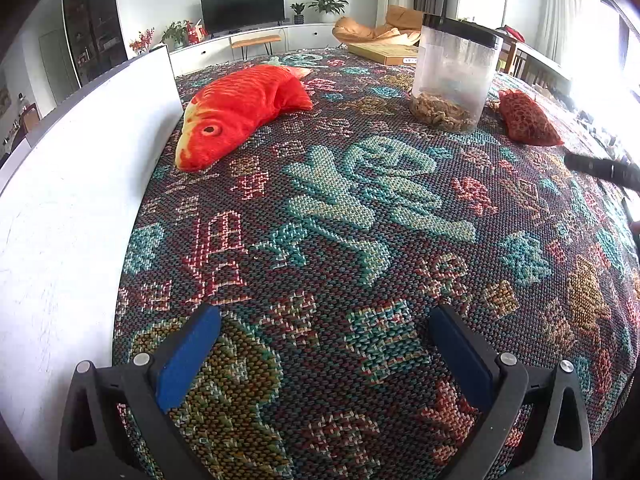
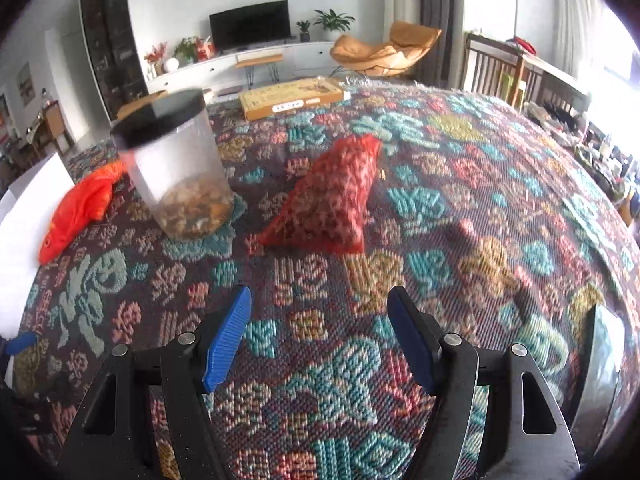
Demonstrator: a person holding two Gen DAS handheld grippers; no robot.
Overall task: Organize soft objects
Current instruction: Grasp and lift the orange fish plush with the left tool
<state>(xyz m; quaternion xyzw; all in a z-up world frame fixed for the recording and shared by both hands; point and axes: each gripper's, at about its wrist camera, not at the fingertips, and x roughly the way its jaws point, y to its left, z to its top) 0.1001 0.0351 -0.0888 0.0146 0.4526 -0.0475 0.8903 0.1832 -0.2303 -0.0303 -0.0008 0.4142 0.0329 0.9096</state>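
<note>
One fish plush, one red pouch, one jar.

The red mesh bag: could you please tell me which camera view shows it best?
The right wrist view: the red mesh bag lies near centre, whole and large, though slightly blurred. The left wrist view shows it smaller, near the right edge, beside the clear jar.

Black grippers, blue ribbed pads
</note>
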